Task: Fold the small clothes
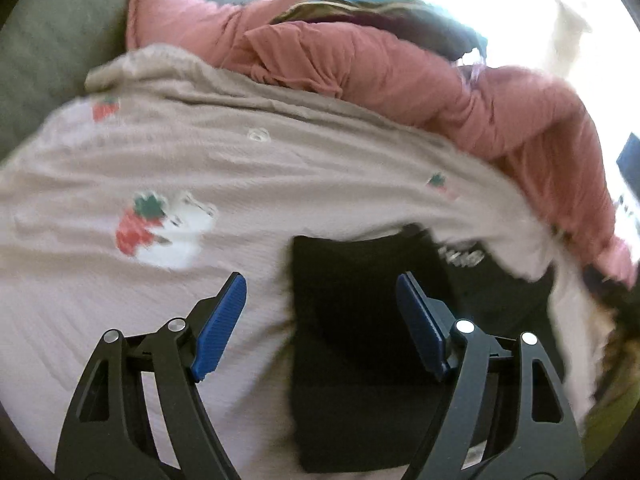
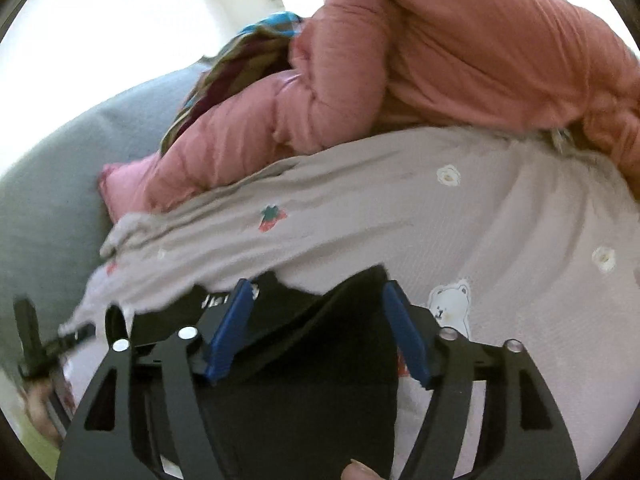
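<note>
A small black garment (image 1: 352, 340) lies on a pale beige garment (image 1: 160, 152) printed with strawberries and a white bear. My left gripper (image 1: 321, 278) hovers over the black garment's left edge, jaws wide apart and nothing pressed between the blue pads (image 1: 222, 320). In the right wrist view the black garment (image 2: 312, 360) rises in a fold between the fingers of my right gripper (image 2: 317, 284). That gripper is open, and the pads (image 2: 230, 328) stand clear of the cloth's sides. The beige garment (image 2: 400, 208) spreads behind it.
A pink puffy jacket (image 1: 380, 68) (image 2: 440, 52) is heaped behind the beige garment, with striped multicoloured cloth (image 2: 240, 56) beyond it. Grey upholstery (image 1: 48, 40) (image 2: 48, 184) lies at the left. A person's fingertip (image 2: 360, 472) shows at the bottom edge.
</note>
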Motion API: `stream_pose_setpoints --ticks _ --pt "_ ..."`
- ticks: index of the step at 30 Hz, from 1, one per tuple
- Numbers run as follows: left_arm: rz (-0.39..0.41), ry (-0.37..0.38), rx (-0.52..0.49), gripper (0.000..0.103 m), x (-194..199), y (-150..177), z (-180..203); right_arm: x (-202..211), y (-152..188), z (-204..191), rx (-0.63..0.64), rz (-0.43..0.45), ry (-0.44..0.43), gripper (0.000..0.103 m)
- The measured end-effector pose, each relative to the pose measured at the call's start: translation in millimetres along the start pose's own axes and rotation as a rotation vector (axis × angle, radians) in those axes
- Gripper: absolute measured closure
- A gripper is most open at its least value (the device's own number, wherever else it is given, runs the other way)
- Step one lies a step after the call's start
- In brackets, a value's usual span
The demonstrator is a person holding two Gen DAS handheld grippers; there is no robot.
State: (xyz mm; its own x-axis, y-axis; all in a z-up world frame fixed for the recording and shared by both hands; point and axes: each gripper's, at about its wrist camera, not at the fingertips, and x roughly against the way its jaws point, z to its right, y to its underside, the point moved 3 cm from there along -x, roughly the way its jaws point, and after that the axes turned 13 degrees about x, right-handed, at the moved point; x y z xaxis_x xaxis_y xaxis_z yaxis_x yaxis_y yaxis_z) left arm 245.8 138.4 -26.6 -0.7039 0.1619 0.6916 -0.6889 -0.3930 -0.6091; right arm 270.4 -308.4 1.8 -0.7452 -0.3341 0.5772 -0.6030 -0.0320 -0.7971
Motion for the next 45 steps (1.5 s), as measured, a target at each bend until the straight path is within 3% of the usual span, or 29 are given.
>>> stream_pose_setpoints --ticks 6,10,13,19,22,23,24,25,30,36,39,42,45 --pt "-0.107 0.013 -0.177 0.034 -16 13 6 -3 31 -57 0.186 -0.100 -0.127 0.029" --pt "-0.128 0.008 -0.265 0.034 -28 16 21 -21 52 -89 0.269 -0.194 -0.212 0.029" --pt "-0.141 -0.014 -0.297 0.034 -38 13 27 -33 61 -100 0.283 -0.236 -0.218 0.029" --pt "-0.215 0.040 -0.337 0.035 -70 12 39 -40 66 -103 0.257 -0.260 -0.214 0.025" --pt "-0.243 0.095 -0.301 0.051 -76 14 37 -38 68 -101 0.243 -0.264 -0.208 0.025" --pt "-0.246 0.119 -0.283 0.065 -75 14 35 -39 68 -100 0.240 -0.265 -0.202 0.025" --pt "-0.243 0.122 -0.284 0.087 -74 14 35 -40 68 -98 0.230 -0.267 -0.196 0.025" --pt "-0.241 0.128 -0.287 0.094 -72 15 35 -39 69 -96 0.223 -0.268 -0.191 0.025" --pt "-0.213 0.164 -0.249 0.100 -63 12 34 -41 68 -94 0.197 -0.257 -0.179 0.025" --pt "-0.110 0.237 -0.030 0.102 -43 -16 4 -41 68 -86 0.167 -0.249 -0.166 0.025" --pt "-0.021 0.166 0.053 0.102 -37 -26 -16 -40 66 -79 0.136 -0.234 -0.135 0.025" --pt "-0.025 0.083 0.093 0.101 -46 -23 -30 -38 63 -68 0.107 -0.211 -0.080 0.025" --pt "-0.046 0.112 0.140 0.099 -47 -21 -35 -32 57 -53 0.079 -0.185 -0.023 0.025"
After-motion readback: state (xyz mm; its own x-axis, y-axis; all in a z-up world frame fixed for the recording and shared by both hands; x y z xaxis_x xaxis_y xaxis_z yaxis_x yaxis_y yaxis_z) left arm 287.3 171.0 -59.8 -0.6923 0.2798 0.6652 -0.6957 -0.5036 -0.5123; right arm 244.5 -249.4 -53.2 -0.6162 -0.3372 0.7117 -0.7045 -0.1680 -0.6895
